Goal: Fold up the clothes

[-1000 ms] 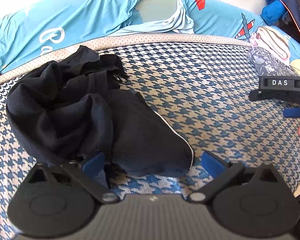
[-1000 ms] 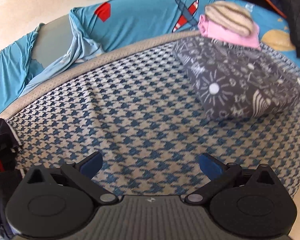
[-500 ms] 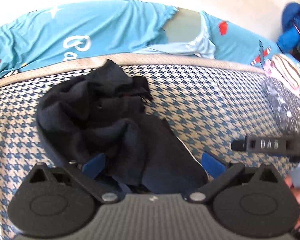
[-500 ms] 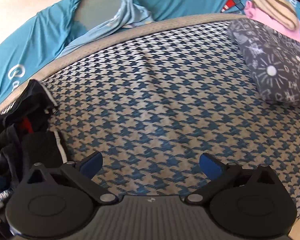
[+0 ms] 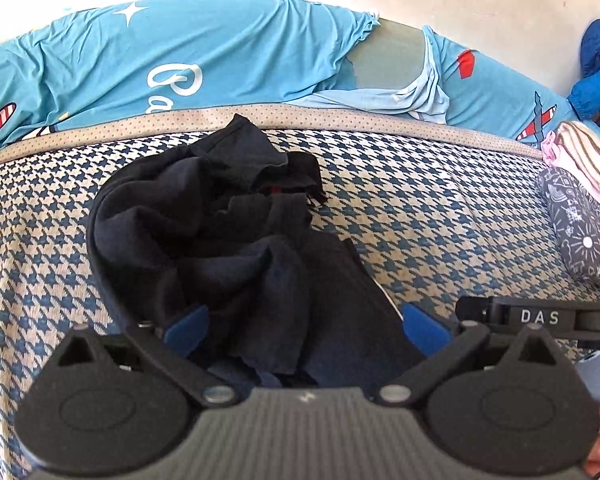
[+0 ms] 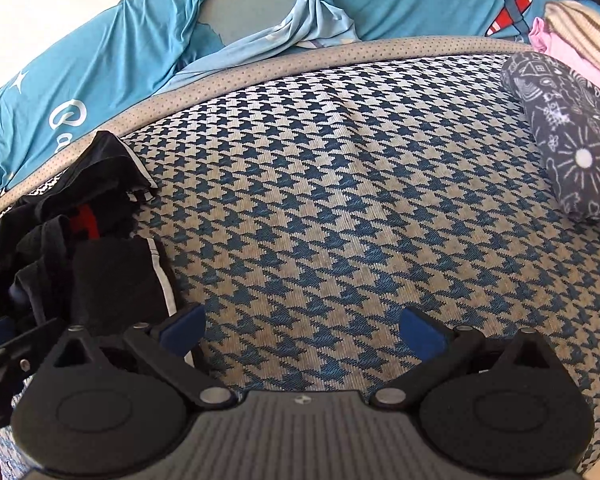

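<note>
Crumpled black clothes [image 5: 236, 248] heaped on a houndstooth mattress [image 6: 360, 200], near its far edge. Left tongs [image 5: 306, 322] spread wide, straddling the heap's near side. Right tongs [image 6: 302, 328] wide too, over bare mattress beside the heap

Black crumpled clothes [image 5: 236, 248], blue-and-beige houndstooth cover [image 6: 340, 208], turquoise printed sheet [image 5: 220, 52], grey doodle-print bundle [image 6: 572, 136]

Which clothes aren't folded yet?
The black clothes, crumpled between the open left gripper's fingers. The grey patterned one and pink one lie folded.
</note>
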Tool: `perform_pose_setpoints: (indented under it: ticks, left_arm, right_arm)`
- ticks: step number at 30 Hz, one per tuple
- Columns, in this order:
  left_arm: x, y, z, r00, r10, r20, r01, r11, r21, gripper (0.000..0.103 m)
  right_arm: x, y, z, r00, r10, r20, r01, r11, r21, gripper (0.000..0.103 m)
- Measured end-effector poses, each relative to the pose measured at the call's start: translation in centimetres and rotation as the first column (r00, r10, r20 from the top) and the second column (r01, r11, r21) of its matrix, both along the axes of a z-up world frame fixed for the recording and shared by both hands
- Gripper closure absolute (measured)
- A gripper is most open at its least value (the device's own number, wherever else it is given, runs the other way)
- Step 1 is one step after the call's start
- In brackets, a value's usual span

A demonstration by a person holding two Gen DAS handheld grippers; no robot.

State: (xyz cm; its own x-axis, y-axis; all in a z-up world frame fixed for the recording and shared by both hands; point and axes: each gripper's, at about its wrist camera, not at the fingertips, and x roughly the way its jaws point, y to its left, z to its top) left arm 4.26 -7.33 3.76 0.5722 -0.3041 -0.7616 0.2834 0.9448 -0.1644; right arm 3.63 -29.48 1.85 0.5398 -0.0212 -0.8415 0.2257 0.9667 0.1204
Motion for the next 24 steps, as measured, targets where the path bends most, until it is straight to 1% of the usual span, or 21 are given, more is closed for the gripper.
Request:
perform_pose_setpoints:
  ticks: [6, 12, 14, 17, 20, 24]
  left_arm:
    - [0.0, 0.0, 0.0, 1.000, 0.004, 0.003, -0.004, 1.000, 0.004, 0.000]
    - [0.0, 0.0, 0.0, 1.000, 0.009, 0.001, -0.009, 1.000, 0.012, 0.000]
    - [0.0, 0.0, 0.0, 1.000, 0.008, 0.001, -0.008, 1.000, 0.014, 0.000]
    - [-0.1, 0.0, -0.1, 1.000, 0.006, 0.001, -0.006, 1.000, 0.016, 0.000]
    - [-0.2, -0.1, -0.1, 1.000, 0.005, 0.001, -0.005, 1.000, 0.017, 0.000]
    - [-0.2, -0.2, -0.2, 1.000, 0.002, 0.002, -0.003, 1.000, 0.020, 0.000]
  right_arm:
    - [0.0, -0.1, 0.0, 1.000, -0.006, 0.001, 0.006, 1.000, -0.003, 0.000]
    - [0.0, 0.4, 0.1, 1.000, -0.002, 0.009, 0.002, 0.999, -0.040, 0.000]
    - [-0.1, 0.5, 0.3, 1.000, -0.013, 0.024, 0.015, 0.998, -0.062, 0.000]
    - [-0.3, 0.8, 0.8, 0.998, -0.013, 0.064, 0.021, 0.992, -0.123, 0.000]
    - [-0.3, 0.8, 1.0, 0.997, -0.015, 0.080, 0.025, 0.993, -0.118, 0.000]
    - [-0.4, 0.9, 1.2, 0.996, -0.018, 0.090, 0.030, 0.990, -0.139, 0.000]
